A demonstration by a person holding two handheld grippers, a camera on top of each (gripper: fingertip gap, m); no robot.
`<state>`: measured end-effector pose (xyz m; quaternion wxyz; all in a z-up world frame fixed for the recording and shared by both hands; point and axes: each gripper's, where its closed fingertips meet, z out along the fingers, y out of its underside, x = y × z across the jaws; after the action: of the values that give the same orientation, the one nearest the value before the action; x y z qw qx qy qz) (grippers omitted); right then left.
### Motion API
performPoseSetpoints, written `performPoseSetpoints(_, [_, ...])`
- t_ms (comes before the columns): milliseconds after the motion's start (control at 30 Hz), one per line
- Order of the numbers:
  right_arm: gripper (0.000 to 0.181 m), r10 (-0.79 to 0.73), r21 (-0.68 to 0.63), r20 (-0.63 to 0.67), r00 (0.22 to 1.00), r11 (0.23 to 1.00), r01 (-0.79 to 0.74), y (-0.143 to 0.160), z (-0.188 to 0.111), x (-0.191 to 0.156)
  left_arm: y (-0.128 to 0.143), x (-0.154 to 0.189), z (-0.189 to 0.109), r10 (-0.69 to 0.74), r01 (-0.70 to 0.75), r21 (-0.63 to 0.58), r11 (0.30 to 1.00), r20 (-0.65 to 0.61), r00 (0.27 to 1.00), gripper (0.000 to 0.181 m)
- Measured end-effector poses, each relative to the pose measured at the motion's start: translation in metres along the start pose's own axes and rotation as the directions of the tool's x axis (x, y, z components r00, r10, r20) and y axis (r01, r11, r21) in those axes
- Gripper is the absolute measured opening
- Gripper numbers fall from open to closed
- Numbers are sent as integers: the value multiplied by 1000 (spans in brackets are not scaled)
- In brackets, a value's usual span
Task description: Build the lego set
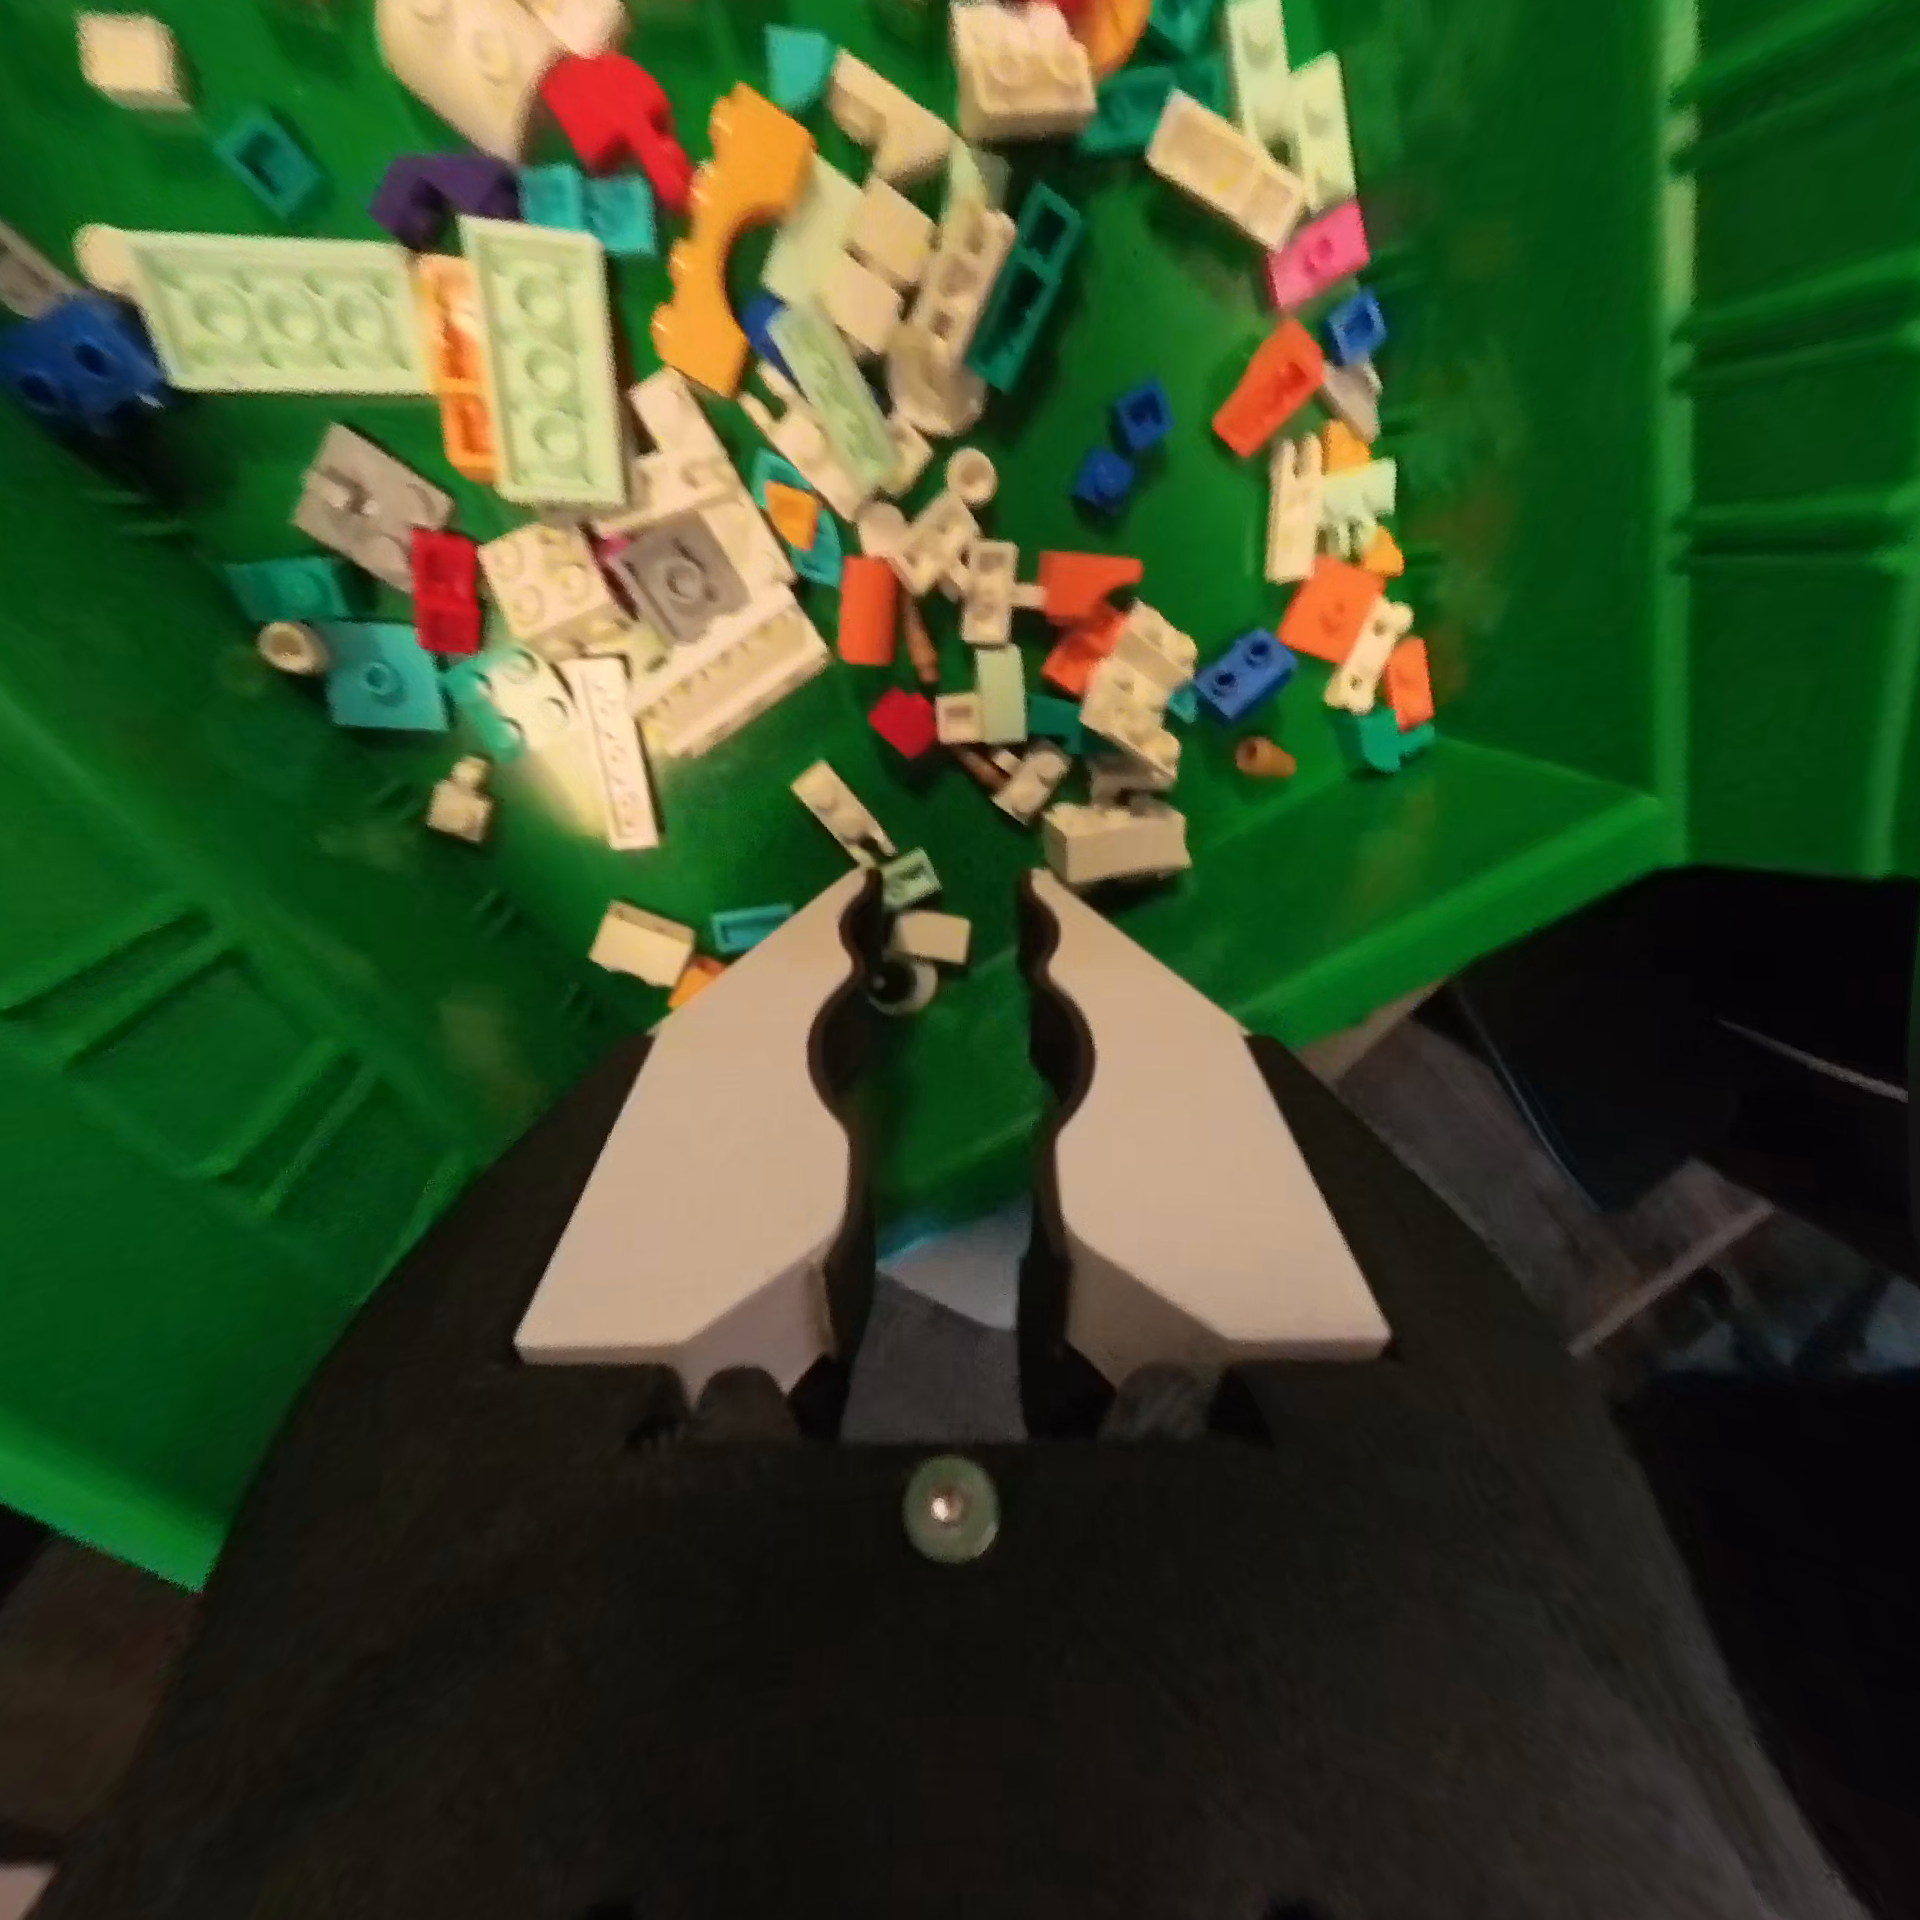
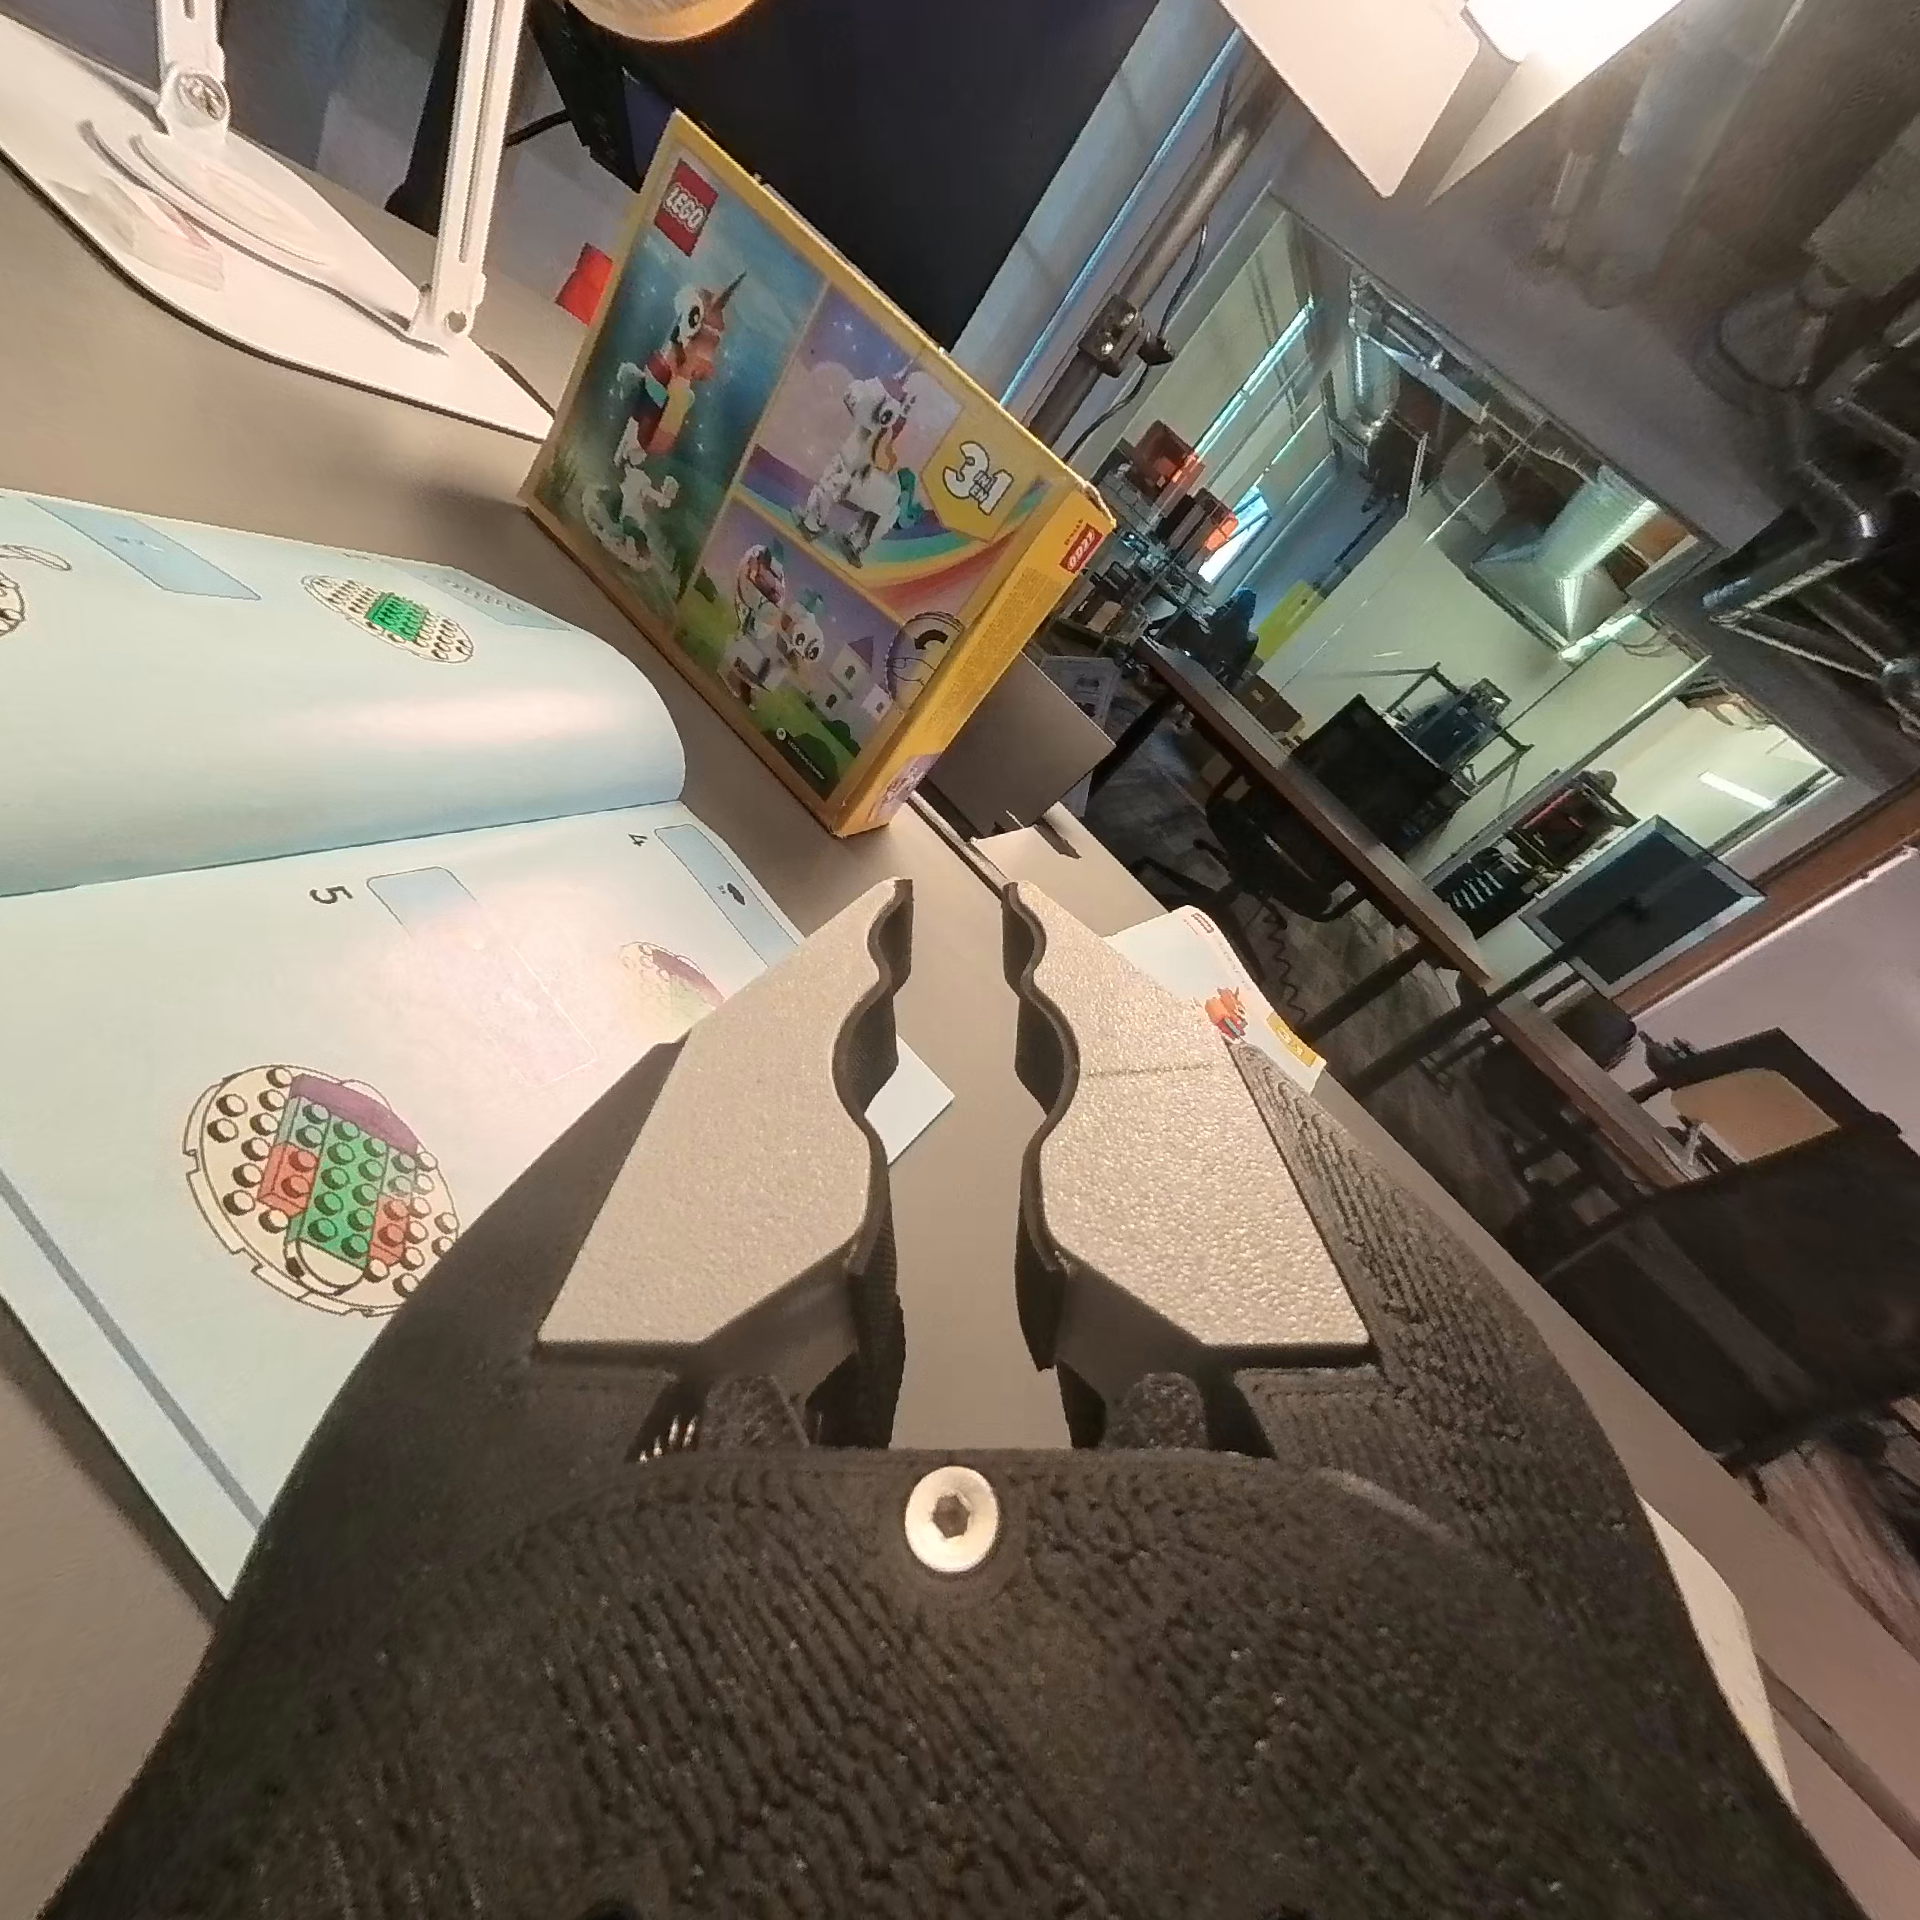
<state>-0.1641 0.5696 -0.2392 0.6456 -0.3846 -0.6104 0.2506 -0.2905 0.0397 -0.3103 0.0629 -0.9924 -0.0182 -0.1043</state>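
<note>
1. A green plastic bin (image 1: 156, 1195) is taking up most of the left wrist view, serving as the parts tray: its raised walls are keeping dozens of loose bricks corralled on one floor, presumably so they can be sorted through without rolling off the table.
2. On the grey table (image 2: 966, 1195) an instruction booklet (image 2: 260, 935) is lying open flat to numbered steps with a round studded base pictured, seemingly placed where it can be read while working.
3. The set's box (image 2: 810, 499) is standing upright just beyond the booklet, its picture side facing the workspace, likely as a reference.
4. The left gripper (image 1: 951, 888) is hovering over the near edge of the bin, jaws parted narrowly and holding nothing; it appears to be searching for a piece.
5. The right gripper (image 2: 956, 899) is hanging low over the table beside the booklet, jaws slightly apart and empty, apparently waiting.
6. Pale green plates (image 1: 545, 358), an orange arch (image 1: 727, 249) and a red brick (image 1: 613, 114) are lying among white, teal and blue pieces; a small white tile (image 1: 935, 935) is sitting just beneath the left fingertips. No assembled model is showing in either view, so the build looks early.
</note>
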Motion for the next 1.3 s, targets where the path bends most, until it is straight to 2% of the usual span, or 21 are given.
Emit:
performPoseSetpoints(133, [16, -1, -1, 0, 1000, 1000, 1, 0, 0, 0, 14, 11, 6, 59, -62, -144, 988, -25, 998, 29])
performPoseSetpoints(267, [16, 0, 0, -1, 1000, 1000, 0, 0, 0, 0, 9, 18, 10, 70, -84, -187, 979, -80, 994, 31])
performPoseSetpoints(333, [16, 1, 0, -1, 1000, 1000, -1, 0, 0, 0, 1, 20, 10, 64, -78, -155, 985, -98, 993, 35])
performPoseSetpoints(400, [16, 2, 2, -1, 1000, 1000, -2, 0, 0, 0, -17, 16, 11, 55, -60, -64, 996, -85, 995, 42])
performPoseSetpoints(500, [16, 0, 1, 0, 1000, 1000, 0, 0, 0, 0, -30, 12, 6, 52, -51, 15, 999, -63, 997, 41])
performPoseSetpoints(567, [16, 0, 1, 1, 1000, 1000, 0, 0, 0, 0, -21, 12, 1, 73, -74, -16, 997, -56, 996, 36])
performPoseSetpoints(733, [16, 6, 4, -3, 1000, 1000, -6, 0, 0, 1, 8, 22, 4, 192, -204, -205, 957, -78, 978, 27])
performPoseSetpoints(1000, [16, 5, 3, -2, 1000, 1000, -5, 0, 0, 1, 15, 17, 12, 305, -311, -376, 873, -76, 949, 15])
performPoseSetpoints(1100, [16, 9, 6, -3, 1000, 1000, -9, -1, 0, 1, 16, 16, 12, 354, -356, -384, 852, -79, 932, 13])
performPoseSetpoints(1200, [16, 14, 11, -5, 1000, 1000, -14, -1, -1, 2, 18, 18, 13, 404, -408, -383, 829, -95, 910, 2])
performPoseSetpoints(1300, [16, 20, 15, -7, 1000, 1000, -20, -2, -1, 3, 17, 18, 13, 432, -434, -346, 832, -86, 898, 1])
